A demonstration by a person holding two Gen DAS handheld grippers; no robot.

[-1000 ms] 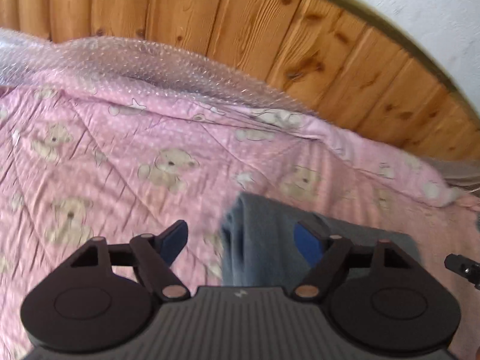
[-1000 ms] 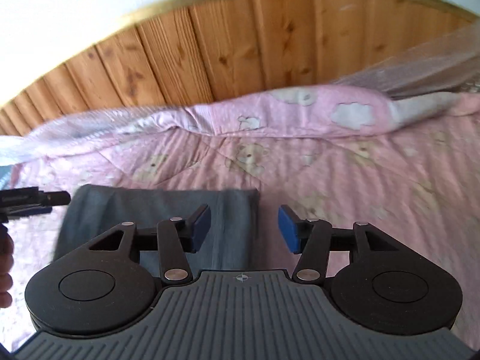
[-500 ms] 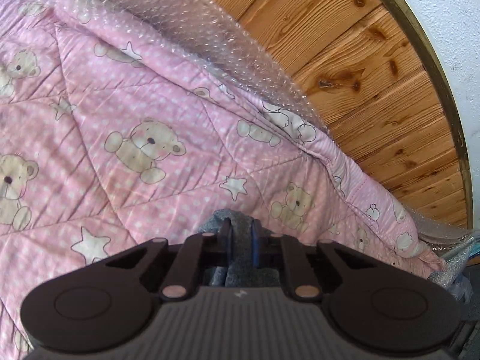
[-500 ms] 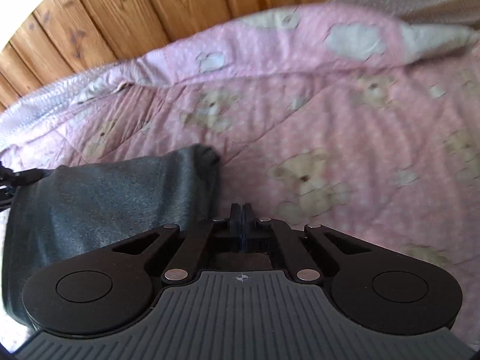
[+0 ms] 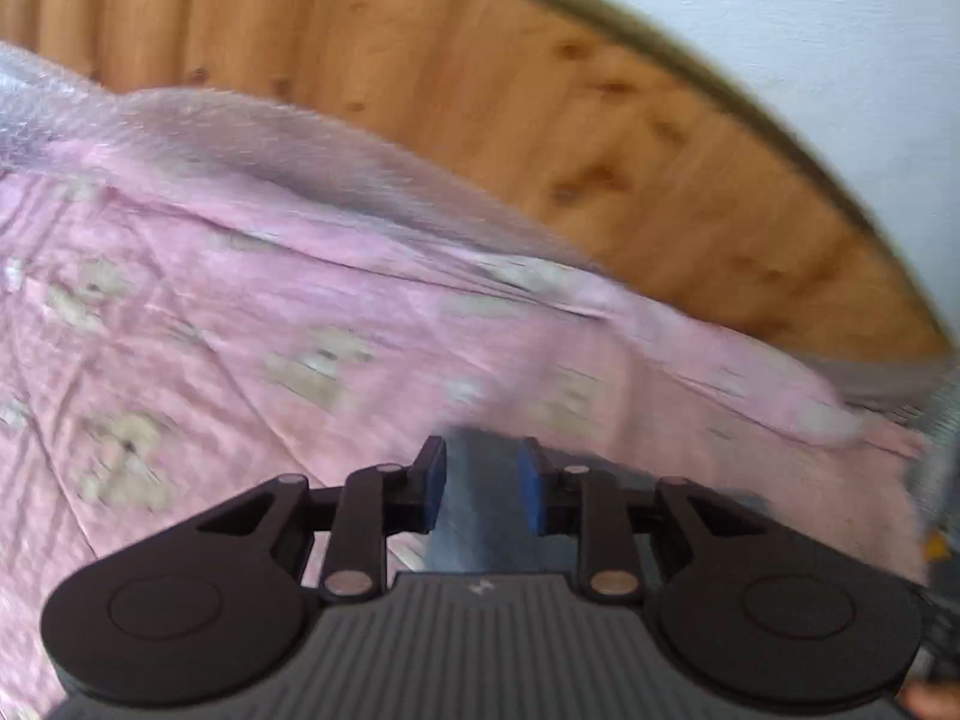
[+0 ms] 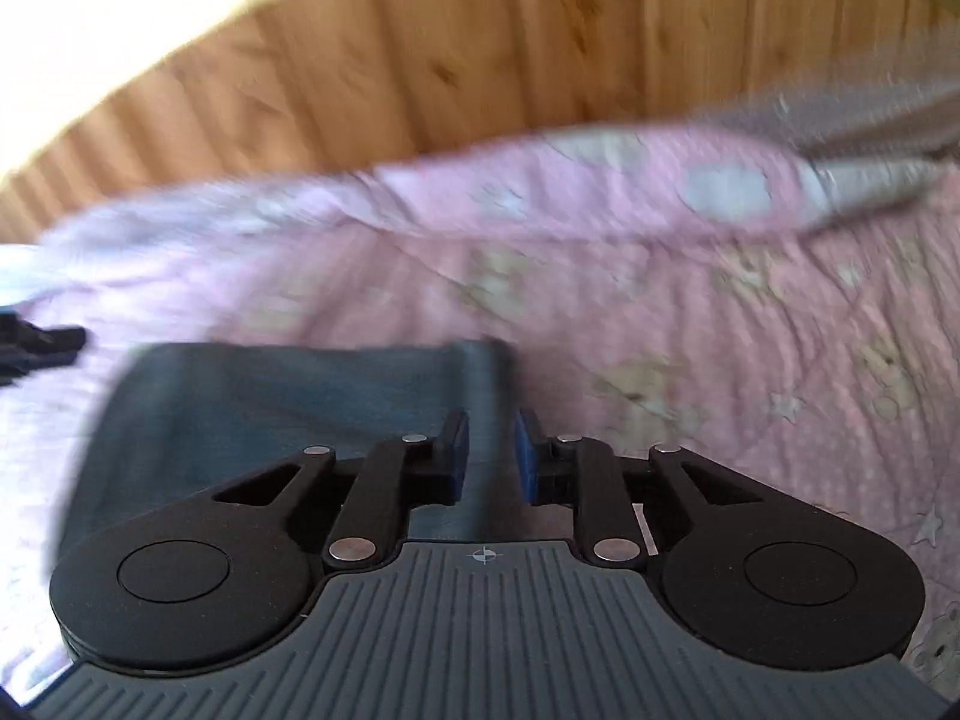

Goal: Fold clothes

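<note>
We see the pink teddy-bear quilt (image 6: pixel 720 312) in both views. Only the right wrist view shows the whole folded grey garment (image 6: pixel 270 408) lying on it. Both the left gripper (image 5: pixel 483 483) and right gripper (image 6: pixel 487 457), just reopening, stand narrowly apart over its corners.

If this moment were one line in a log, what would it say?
task: fold clothes | left gripper: jaws just opening, grey garment seen between pads | right gripper: same | surface: pink teddy-bear quilt | view: blurred
</note>
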